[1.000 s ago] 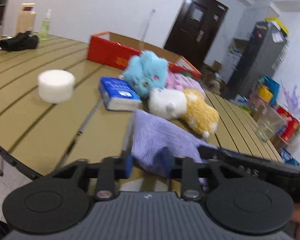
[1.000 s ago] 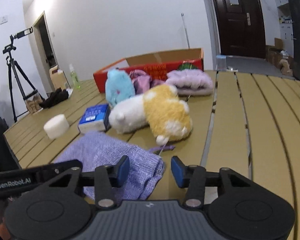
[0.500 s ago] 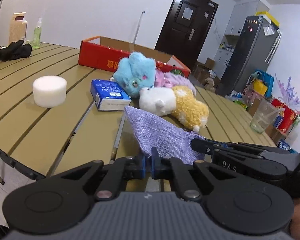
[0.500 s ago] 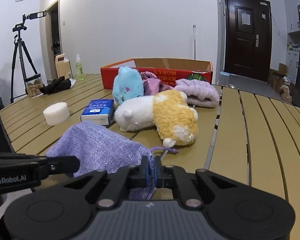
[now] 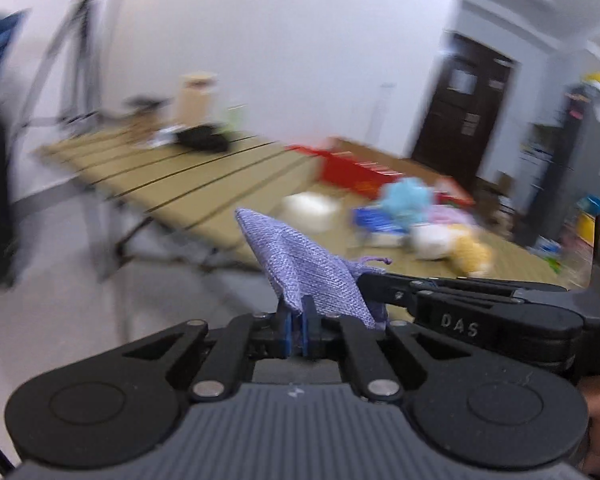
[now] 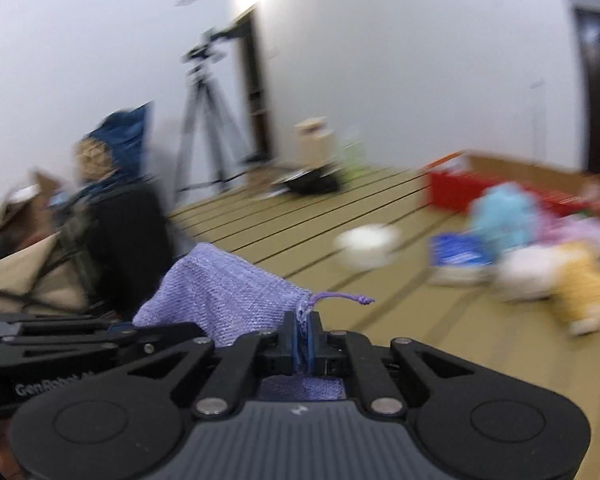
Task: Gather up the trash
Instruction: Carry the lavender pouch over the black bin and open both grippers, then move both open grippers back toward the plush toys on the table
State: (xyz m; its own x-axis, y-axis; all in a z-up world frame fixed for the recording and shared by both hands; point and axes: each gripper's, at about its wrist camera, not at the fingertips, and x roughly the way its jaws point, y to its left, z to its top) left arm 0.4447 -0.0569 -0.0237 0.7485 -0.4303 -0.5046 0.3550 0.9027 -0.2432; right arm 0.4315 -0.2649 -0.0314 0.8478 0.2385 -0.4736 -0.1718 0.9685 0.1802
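A purple woven drawstring bag [image 5: 304, 268] hangs in the air between both grippers, off the table's near edge. My left gripper [image 5: 296, 326] is shut on one edge of it. My right gripper [image 6: 305, 338] is shut on the opposite edge of the bag [image 6: 220, 296], beside its purple cord [image 6: 340, 299]. On the slatted table [image 5: 188, 184] lie a white foam roll [image 5: 310, 208], a blue tissue pack [image 5: 374, 224], a blue plush [image 5: 408, 198] and a white and yellow plush [image 5: 452, 246]. Both views are blurred.
A red cardboard box [image 5: 352, 168] stands behind the plush toys. A black cloth [image 5: 202, 140] and a tan carton [image 5: 194, 98] sit at the far end. A tripod [image 6: 208, 120] and a chair with clothes [image 6: 112, 216] stand left of the table.
Both grippers closed on the purple bag, then lifted it off the table and swung it left and back, away from the toys.
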